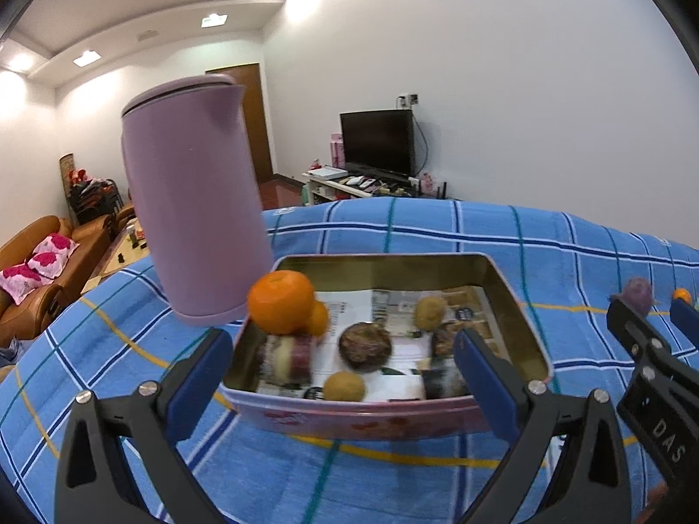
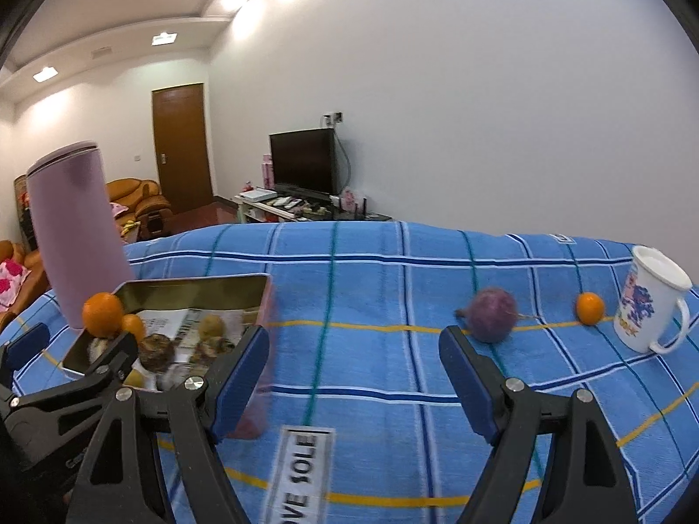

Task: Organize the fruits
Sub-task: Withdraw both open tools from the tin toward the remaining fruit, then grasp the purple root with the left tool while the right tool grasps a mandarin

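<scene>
Left wrist view: left tool point(image 1: 343, 375) gaped wide, holding nothing, straddling the near wall of the fruit tin point(image 1: 520, 305); inside it sat a large orange point(image 1: 282, 301), brown fruits and a dark one, blurred.

Right wrist view: right tool point(image 2: 354, 375) likewise wide open and empty; the purple fruit point(image 2: 491, 314), round and dull-skinned, lay loose on the blue checked table point(image 2: 371, 262) just beyond its right finger, clearly nearer this tool, with a small orange point(image 2: 589, 308) further toward the right edge beside a white mug point(image 2: 651, 310).
</scene>
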Available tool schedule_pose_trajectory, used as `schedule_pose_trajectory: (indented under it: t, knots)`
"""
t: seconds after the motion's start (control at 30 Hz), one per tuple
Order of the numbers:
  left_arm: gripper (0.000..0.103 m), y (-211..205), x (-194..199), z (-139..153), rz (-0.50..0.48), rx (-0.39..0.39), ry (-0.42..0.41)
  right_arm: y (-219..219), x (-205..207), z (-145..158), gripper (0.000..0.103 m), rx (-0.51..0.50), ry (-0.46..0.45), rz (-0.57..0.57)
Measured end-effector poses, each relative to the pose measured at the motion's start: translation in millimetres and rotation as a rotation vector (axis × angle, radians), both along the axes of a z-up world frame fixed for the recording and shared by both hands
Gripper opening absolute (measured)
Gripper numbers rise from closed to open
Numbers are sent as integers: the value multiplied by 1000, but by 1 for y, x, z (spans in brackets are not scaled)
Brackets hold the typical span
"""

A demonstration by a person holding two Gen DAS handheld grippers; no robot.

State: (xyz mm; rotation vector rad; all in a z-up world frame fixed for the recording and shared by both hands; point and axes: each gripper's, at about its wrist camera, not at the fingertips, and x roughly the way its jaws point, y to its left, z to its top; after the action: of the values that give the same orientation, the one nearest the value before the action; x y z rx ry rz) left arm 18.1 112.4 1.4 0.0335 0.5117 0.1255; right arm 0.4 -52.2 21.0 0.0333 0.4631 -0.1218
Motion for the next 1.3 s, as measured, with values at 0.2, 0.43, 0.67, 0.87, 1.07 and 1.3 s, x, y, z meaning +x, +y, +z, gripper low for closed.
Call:
schedule_pose_trajectory:
  t: [0.2, 0.43, 0.67, 0.87, 1.07, 1.3]
  knots:
    - [103, -22, -3, 1, -38, 3, -1, -20, -3, 0, 81, -32, 14, -34]
    - [103, -56, -8, 1, -105, 22, 0, -53, -7, 1, 81, -41, 29, -84]
    - [103, -92, -12, 2, -168, 43, -1, -91, -14, 0, 81, -31, 45, -140]
    - [103, -122, -8, 2, -225, 47, 11, -125, -12, -1, 81, -17, 76, -189]
    - [103, -150, 7, -2, -272, 11, 76, -167, -10, -6, 81, 54, 130, -227]
    - [97, -194, 32, -4, -335, 19, 131, -209, 5, -13, 79, 103, 195, -247]
